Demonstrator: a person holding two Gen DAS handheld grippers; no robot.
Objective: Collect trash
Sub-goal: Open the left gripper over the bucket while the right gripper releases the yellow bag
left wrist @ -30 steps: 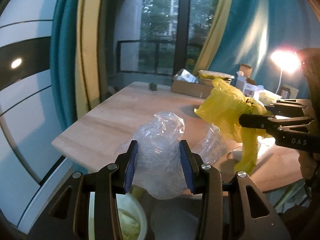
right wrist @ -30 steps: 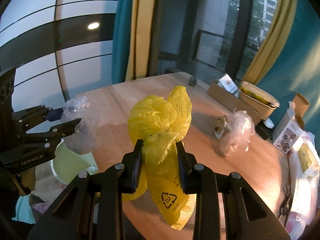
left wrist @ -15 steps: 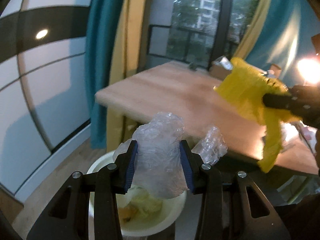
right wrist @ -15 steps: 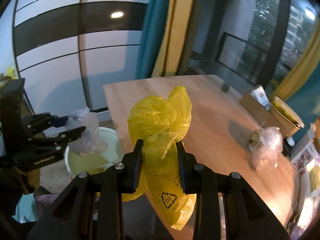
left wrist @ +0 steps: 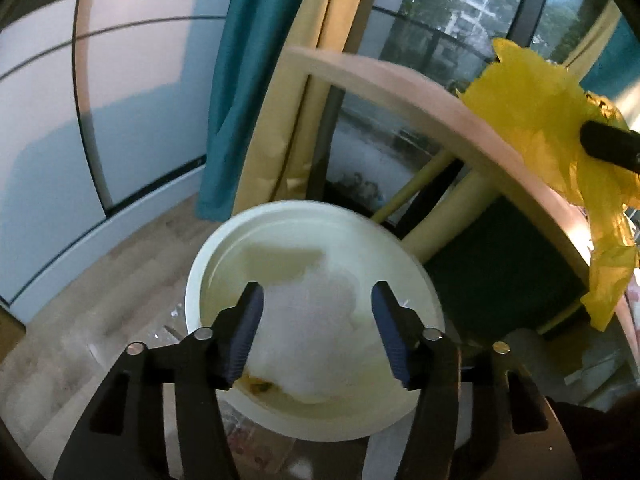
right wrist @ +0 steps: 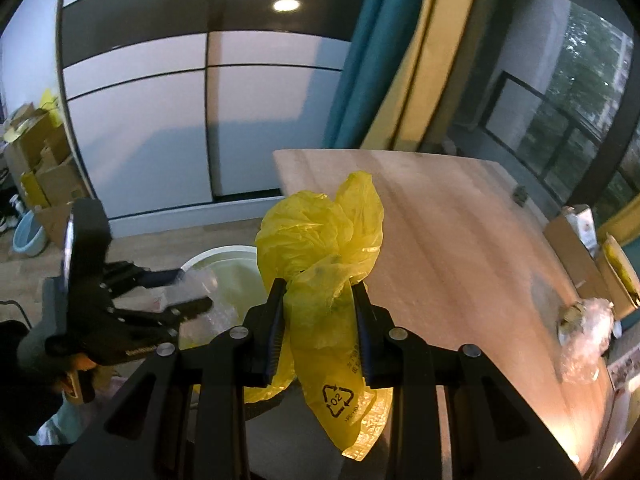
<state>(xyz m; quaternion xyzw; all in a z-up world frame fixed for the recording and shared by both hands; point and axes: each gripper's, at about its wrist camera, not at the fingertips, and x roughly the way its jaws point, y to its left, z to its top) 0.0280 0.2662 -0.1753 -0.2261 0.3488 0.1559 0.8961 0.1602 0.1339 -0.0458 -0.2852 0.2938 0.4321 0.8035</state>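
Note:
A crumpled clear plastic bag (left wrist: 316, 332) hangs blurred between the blue pads of my left gripper (left wrist: 317, 292), over the mouth of a pale round bin (left wrist: 224, 248) on the floor. The jaws are opening and the pads stand clear of the plastic. In the right wrist view the same left gripper (right wrist: 192, 290) hovers over the bin (right wrist: 224, 252) with the clear bag (right wrist: 218, 308) at its tips. My right gripper (right wrist: 320, 292) is shut on a knotted yellow plastic bag (right wrist: 320, 232), held above the table's near corner. The yellow bag (left wrist: 532, 120) also shows at the right of the left wrist view.
The wooden table (right wrist: 440, 220) stretches to the right, with another clear plastic wad (right wrist: 588, 320) and cardboard boxes (right wrist: 568, 232) on its far side. Its edge (left wrist: 380, 76) and leg (left wrist: 448, 212) stand just behind the bin. Cartons (right wrist: 40, 168) and a blue basin (right wrist: 28, 236) sit by the wall.
Both grippers swung off the table toward the floor bin and sank. The left jaws spread wider and let go of the clear bag, which drops toward the bin. The yellow bag stays gripped.

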